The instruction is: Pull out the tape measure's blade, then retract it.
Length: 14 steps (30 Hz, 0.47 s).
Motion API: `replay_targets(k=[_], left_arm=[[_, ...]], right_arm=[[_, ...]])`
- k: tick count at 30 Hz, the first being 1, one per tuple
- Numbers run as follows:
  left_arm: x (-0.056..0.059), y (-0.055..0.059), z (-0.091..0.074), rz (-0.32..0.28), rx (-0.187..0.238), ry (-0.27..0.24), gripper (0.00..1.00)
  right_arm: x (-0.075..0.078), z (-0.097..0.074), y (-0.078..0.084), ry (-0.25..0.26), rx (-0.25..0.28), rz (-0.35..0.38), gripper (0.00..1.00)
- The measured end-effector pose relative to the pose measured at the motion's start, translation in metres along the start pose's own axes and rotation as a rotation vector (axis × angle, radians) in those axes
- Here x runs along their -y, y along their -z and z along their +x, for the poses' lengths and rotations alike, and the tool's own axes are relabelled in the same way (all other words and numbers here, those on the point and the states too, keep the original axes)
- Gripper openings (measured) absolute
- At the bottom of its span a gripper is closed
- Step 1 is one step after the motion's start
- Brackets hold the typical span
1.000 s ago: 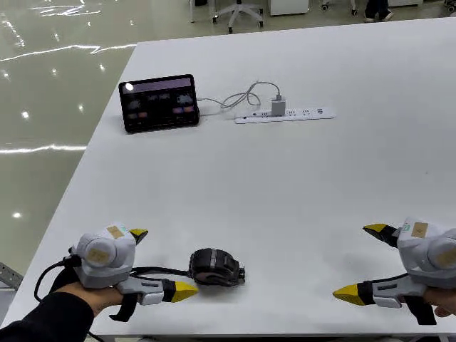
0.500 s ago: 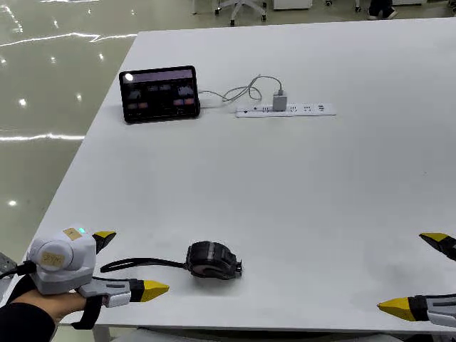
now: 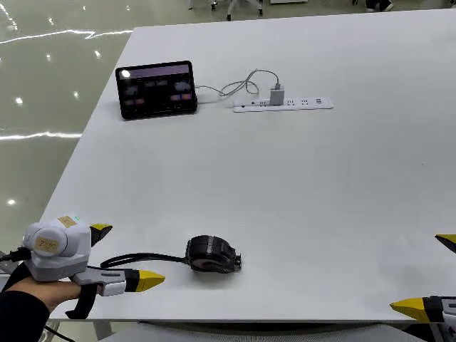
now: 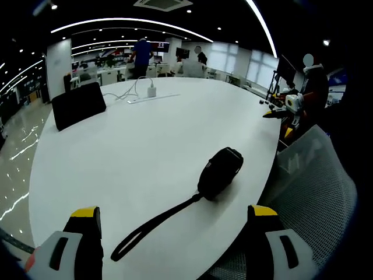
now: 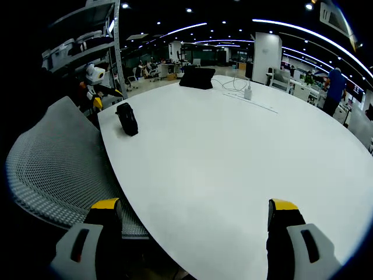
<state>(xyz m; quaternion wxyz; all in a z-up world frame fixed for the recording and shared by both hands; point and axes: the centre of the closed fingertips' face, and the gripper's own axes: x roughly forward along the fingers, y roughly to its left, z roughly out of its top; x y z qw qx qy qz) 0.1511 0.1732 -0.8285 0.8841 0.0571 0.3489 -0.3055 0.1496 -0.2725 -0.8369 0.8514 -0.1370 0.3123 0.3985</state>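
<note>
Tape measure lying free on the tabletop

The left tool (image 3: pixel 127 254) is held wide apart at the near-left edge of the tabletop (image 3: pixel 299 185); the tape measure (image 3: pixel 212 255) is seen just beside it, ungripped; the right tool (image 3: pixel 427 273) is spread wide, well apart

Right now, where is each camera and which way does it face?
Head view: on the headset, looking down over the table; left gripper and hand lower left, right gripper lower right.
Left gripper view: on that gripper, facing the tape measure past its open jaws; right gripper beyond.
Right gripper view: past its open jaws, across the table toward the left gripper.
Shared: all show the tape measure.
</note>
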Motion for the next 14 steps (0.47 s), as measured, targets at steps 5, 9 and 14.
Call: replay_targets(k=[5, 9, 14], left_arm=[[-0.0005, 0.0004, -0.0007, -0.003, -0.006, -0.001, 1.00], [-0.0018, -0.0025, -0.0023, 0.008, 0.003, -0.006, 1.00], [-0.0048, -0.0044, -0.0043, 0.005, 0.010, -0.014, 1.00]], right_arm=[[0.0010, 0.0021, -0.0026, -0.001, -0.004, -0.016, 1.00], [-0.0002, 0.0026, -0.0032, -0.004, -0.003, -0.023, 1.00], [-0.0007, 0.0034, 0.0016, -0.005, -0.022, -0.029, 1.00]])
